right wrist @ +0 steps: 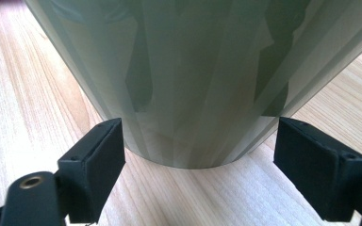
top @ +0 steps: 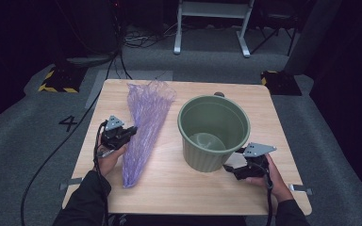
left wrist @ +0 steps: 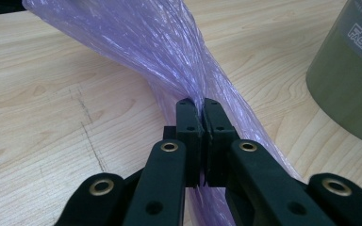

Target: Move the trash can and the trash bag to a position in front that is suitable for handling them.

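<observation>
Purple plastic bag [top: 143, 127], lying flat on surface [top: 169, 188] beside green bin [top: 213, 132], pinched mid-length by left gripper [left wrist: 202, 110] for lifting; right gripper [right wrist: 198, 165] fingers spread, flanking bin base, apparently to steady it.

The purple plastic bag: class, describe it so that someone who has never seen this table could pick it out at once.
Start at the wooden table and find the big green bucket standing on it. Left of the bucket lies the purple plastic bag, a long crinkled strip, fanned wide at the far end. It is the only thin, see-through thing there, and the left gripper is pinching it.
</observation>
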`<state>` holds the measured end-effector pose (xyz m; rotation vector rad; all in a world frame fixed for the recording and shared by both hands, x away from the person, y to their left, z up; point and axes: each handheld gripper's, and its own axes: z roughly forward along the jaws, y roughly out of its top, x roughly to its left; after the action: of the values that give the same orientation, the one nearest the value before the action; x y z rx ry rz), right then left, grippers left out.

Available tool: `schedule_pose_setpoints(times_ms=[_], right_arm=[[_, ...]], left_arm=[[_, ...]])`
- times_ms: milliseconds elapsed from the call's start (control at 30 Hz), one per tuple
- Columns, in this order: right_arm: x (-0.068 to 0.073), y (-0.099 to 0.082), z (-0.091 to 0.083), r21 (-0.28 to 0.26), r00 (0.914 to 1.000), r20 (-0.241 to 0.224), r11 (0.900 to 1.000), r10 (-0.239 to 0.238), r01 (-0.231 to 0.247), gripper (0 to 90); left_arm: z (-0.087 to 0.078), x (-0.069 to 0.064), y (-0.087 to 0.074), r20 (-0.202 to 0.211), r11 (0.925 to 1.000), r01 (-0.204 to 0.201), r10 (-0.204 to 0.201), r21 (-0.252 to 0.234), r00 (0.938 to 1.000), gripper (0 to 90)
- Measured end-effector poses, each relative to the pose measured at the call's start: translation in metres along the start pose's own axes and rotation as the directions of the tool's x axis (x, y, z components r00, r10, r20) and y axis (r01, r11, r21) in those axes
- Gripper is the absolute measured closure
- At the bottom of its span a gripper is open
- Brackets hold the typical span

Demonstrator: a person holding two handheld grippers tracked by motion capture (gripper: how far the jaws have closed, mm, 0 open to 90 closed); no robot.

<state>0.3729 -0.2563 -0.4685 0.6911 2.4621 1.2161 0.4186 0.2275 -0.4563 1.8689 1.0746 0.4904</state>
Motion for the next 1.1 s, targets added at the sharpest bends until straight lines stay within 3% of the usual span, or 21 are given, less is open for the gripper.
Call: schedule_pose_setpoints(times_ms=[433, 533, 600, 933, 1100], right_arm=[[0.005, 0.004, 0.009, -0.005, 0.9997, -0.024, 1.0000, -0.007, 0.007, 17.3], [0.006, 0.002, 0.012, 0.025, 0.9995, -0.024, 0.9995, -0.020, 0.021, 18.3], [0.005, -0.004, 0.015, 0.072, 0.9995, -0.010, 0.9969, -0.029, 0.029, 18.2], [-0.008, -0.027, 0.014, 0.149, 0.9989, 0.031, 0.9881, 0.037, -0.041, 17.3], [-0.010, -0.031, 0.014, 0.130, 0.9975, 0.027, 0.9891, 0.065, -0.068, 16.1]], left_arm=[[0.001, -0.002, 0.000, 0.010, 1.0000, 0.002, -0.002, -0.004, 0.9999, 87.0], [0.001, -0.002, 0.001, 0.014, 0.9999, 0.002, -0.002, -0.011, 0.9999, 87.1], [0.000, -0.002, 0.002, 0.019, 0.9997, 0.005, -0.005, -0.022, 0.9998, 87.1], [-0.013, -0.010, 0.014, 0.045, 0.9954, -0.002, 0.006, -0.096, 0.9990, 87.4], [-0.017, -0.014, 0.022, 0.048, 0.9923, -0.016, 0.022, -0.123, 0.9986, 87.5]])
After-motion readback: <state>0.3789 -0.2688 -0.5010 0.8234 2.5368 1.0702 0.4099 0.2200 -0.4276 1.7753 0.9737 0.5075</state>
